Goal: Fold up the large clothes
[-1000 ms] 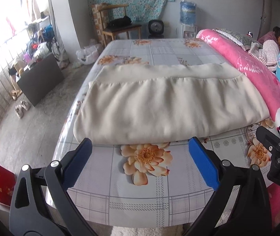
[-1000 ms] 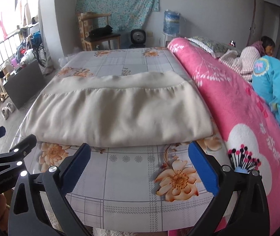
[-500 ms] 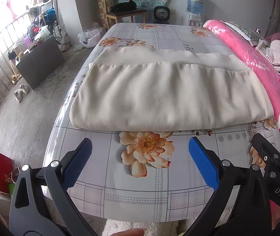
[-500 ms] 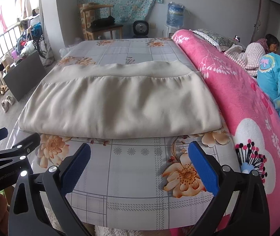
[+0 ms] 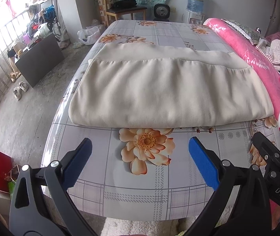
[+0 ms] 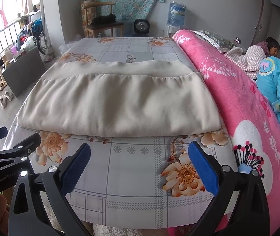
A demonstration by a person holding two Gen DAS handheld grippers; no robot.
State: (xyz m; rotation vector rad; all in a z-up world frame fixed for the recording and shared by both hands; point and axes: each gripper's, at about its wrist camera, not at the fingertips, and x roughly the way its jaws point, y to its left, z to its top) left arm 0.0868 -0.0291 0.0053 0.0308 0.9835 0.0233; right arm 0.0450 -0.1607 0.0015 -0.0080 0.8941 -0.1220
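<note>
1. In my left wrist view the left hand-held gripper (image 5: 140, 163) sits at the bottom of the frame, spread wide with nothing between its blue pads (image 5: 203, 163).
2. My right hand-held gripper (image 6: 139, 164) fills the bottom of its own view the same way: released, nothing grasped, hanging over the near edge of the bed (image 6: 132, 179).
3. The cream garment (image 5: 165, 92) lies folded into a wide rectangle across the middle of the frame, flat on the flowered sheet, with a second layer showing as a band along its far edge.
4. Its near edge lies just above a big orange flower (image 5: 146, 147) printed on the sheet, well apart from both sets of fingers.
5. A pink blanket (image 6: 238, 102) runs along the right side of the frame, touching the garment's right end.
6. A person (image 6: 258, 56) lies at the upper right, beyond the blanket.
7. A wooden chair (image 5: 123, 6) stands at the top centre, past the far end of the bed.
</note>
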